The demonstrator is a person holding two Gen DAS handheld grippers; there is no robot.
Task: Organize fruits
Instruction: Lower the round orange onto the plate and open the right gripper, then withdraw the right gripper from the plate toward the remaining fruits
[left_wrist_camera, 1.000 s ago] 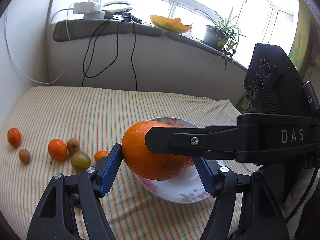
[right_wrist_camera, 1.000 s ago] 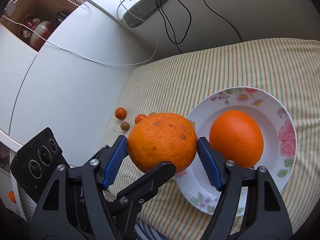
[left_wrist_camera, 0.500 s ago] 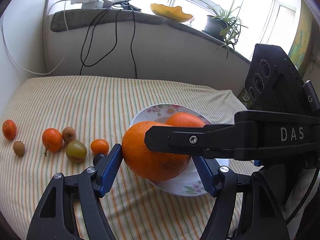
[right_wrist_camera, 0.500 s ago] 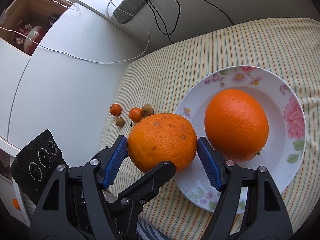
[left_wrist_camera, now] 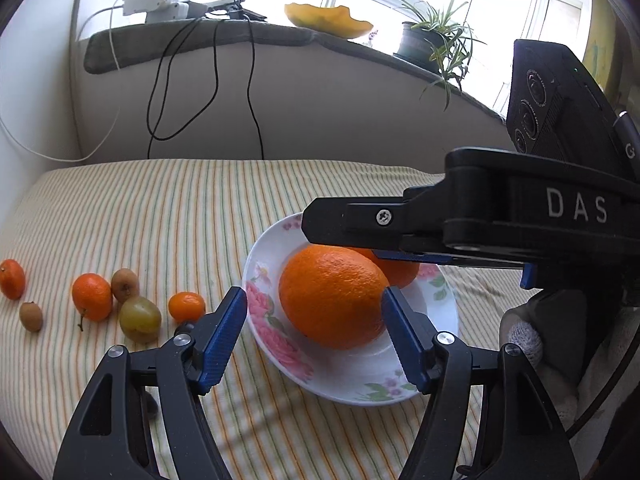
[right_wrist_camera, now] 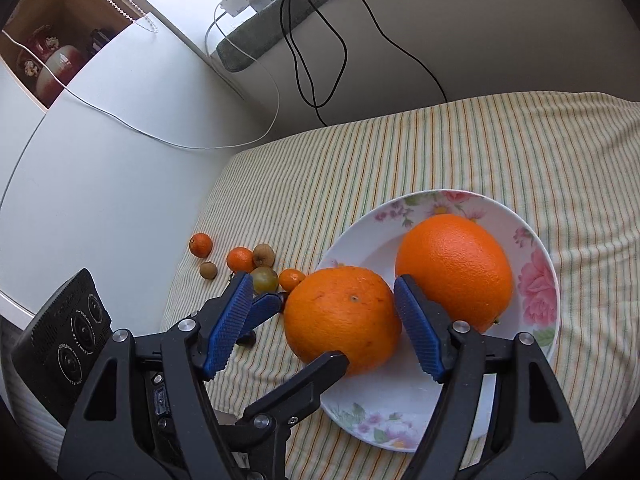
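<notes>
Floral plate [right_wrist_camera: 536, 280] on striped surface [right_wrist_camera: 400, 152]: two oranges inside, near orange [left_wrist_camera: 332, 296] between pads of both claws. Left claw [left_wrist_camera: 314, 330] open, right claw [right_wrist_camera: 324, 322] open, neither gripping. Small fruits [left_wrist_camera: 96, 296] left of plate.

Two oranges [right_wrist_camera: 342, 318], one plate [right_wrist_camera: 536, 280], perhaps six small fruits [right_wrist_camera: 240, 259] on the cloth.

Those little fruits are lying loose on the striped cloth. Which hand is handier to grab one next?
Probably the left. The left gripper stands open right beside the small orange mandarin and round green grape, while the right gripper reaches across the flowered white plate from the far side.
</notes>
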